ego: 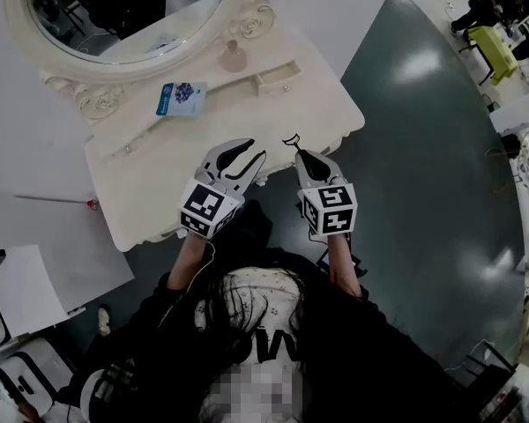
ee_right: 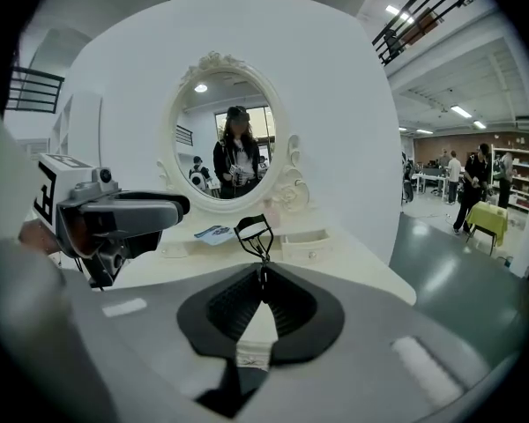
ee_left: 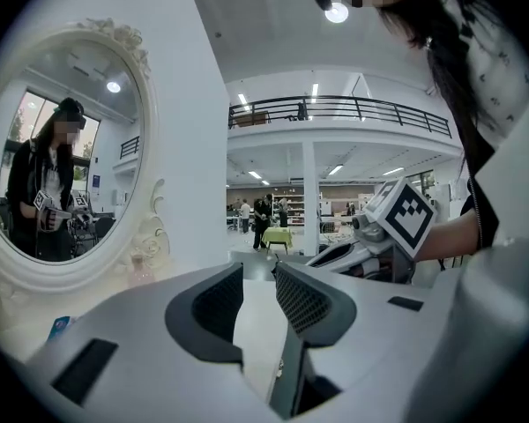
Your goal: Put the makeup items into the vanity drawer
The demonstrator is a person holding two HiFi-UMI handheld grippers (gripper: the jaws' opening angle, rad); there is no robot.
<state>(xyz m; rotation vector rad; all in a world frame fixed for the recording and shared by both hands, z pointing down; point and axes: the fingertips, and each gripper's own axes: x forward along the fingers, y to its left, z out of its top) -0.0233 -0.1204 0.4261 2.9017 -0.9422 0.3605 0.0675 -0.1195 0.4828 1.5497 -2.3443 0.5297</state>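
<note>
My right gripper (ego: pixel 300 154) is shut on a black eyelash curler (ego: pixel 290 139), which it holds above the front right part of the cream vanity top (ego: pixel 150 161). In the right gripper view the eyelash curler (ee_right: pixel 254 233) sticks up from the closed jaws of the right gripper (ee_right: pixel 263 273). Beyond it the small vanity drawer (ee_right: pixel 305 240) stands open at the back right of the vanity top, also seen as the drawer (ego: pixel 278 77) from the head. My left gripper (ego: pixel 255 152) hovers just left of the right one, open and empty, its jaws (ee_left: pixel 257 276) apart.
An oval mirror (ego: pixel 128 7) in a carved frame stands at the back of the vanity. A blue packet (ego: pixel 181 98) lies below it and a pink bottle (ego: pixel 233 57) stands beside the drawer. Dark green floor (ego: pixel 423 148) lies to the right, white panels (ego: pixel 35 271) to the left.
</note>
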